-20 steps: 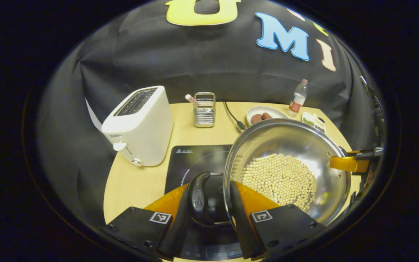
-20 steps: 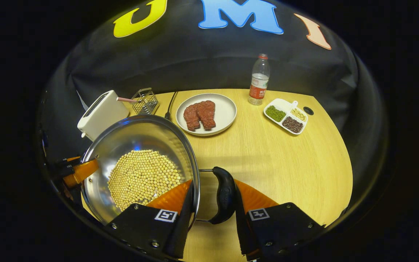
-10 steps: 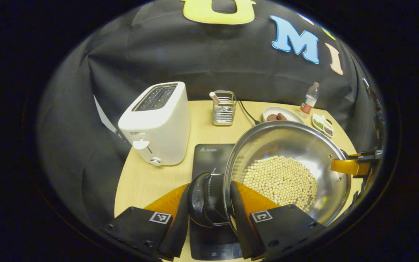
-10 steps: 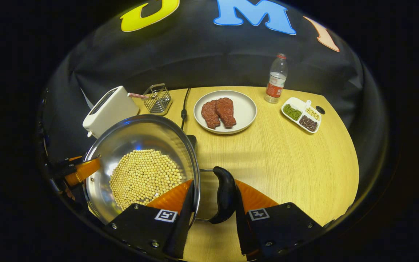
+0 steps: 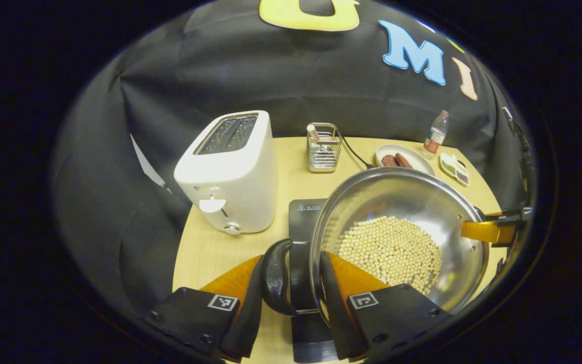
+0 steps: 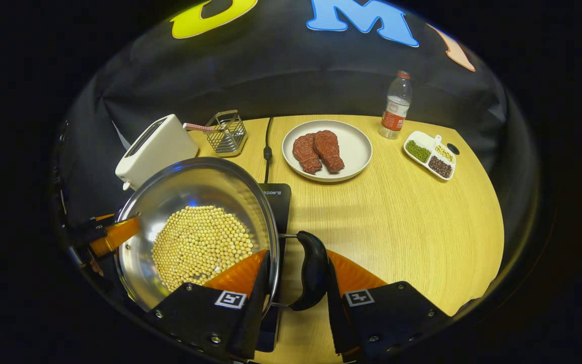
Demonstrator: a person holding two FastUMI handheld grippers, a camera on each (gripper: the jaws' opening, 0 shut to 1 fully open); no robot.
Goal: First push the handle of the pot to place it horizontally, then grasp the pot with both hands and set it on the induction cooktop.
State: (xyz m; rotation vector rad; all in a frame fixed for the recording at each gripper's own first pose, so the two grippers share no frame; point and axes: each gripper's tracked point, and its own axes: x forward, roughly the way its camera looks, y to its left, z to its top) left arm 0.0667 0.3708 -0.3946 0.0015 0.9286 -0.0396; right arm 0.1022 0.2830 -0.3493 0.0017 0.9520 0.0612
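The left gripper is clamped on the pot's dark side handle, one finger outside the handle and the other inside the rim. The right gripper grips the opposite handle the same way. The pot (its bottom covered with pale beans) is held over the cooktop, near the desk's front edge; I cannot tell whether it touches. A toaster stands at the desk's left edge, with a wire holder, plate of meat, bottle and divided dish along the back.
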